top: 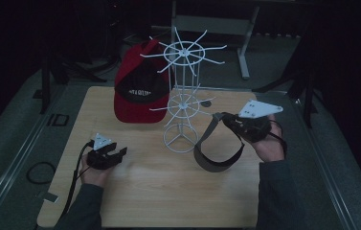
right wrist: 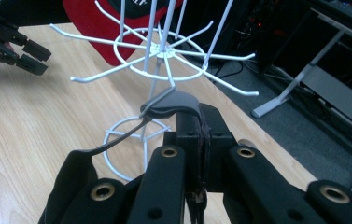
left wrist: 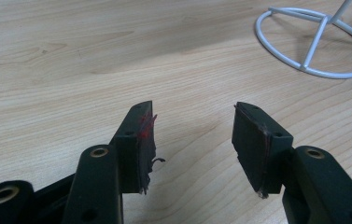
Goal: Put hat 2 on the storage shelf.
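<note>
My right gripper (top: 227, 120) is pressed together on the band of a dark grey visor (top: 215, 146), and it pinches the strap close to one end. In the high view the rest of the visor hangs down from the jaws toward seven o'clock, and its brim seems to rest on the wooden table (top: 168, 201), just beside the round foot of the white wire rack (top: 182, 96). My left gripper (top: 116, 154) is spread, with nothing between the pads, and waits near the table at about nine o'clock from the rack foot.

I judge that the work is to hang the visor on one arm of the rack, and here are the risks. The rack is light and tall; if the band catches a lower hook while I lift, the rack can tip toward the red cap (top: 137, 88) that already hangs at eleven o'clock. Also I hold only the thin strap, so the visor can swing and miss the hook tip. In the right gripper view the strap (right wrist: 171, 105) is bent over the jaws, and it may slide out if I pull sideways.
</note>
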`<action>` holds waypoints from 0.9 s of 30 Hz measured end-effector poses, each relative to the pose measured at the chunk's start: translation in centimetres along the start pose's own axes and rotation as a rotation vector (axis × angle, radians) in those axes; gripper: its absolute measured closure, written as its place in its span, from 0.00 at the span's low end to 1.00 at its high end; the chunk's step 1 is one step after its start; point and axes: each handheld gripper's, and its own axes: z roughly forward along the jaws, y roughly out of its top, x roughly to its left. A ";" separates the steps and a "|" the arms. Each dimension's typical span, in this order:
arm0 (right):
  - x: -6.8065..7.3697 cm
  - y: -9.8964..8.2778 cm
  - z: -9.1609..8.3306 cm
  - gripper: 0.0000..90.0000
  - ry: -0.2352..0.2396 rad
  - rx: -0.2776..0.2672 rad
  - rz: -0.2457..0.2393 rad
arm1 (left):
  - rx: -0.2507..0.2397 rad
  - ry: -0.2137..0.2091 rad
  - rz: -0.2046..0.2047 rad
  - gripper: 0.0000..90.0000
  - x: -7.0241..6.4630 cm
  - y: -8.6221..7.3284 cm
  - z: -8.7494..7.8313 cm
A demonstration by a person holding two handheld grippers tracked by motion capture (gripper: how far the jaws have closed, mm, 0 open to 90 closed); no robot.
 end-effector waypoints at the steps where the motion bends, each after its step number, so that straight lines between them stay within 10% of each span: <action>1: 0.0 0.1 -0.1 0.98 -0.002 -0.002 -0.003 | 0.000 0.000 0.000 0.55 0.0 0.0 0.0; 27: 0.5 1.8 -1.1 0.98 -0.034 -0.051 -0.026 | -0.003 0.002 -0.007 0.55 0.1 0.0 -0.1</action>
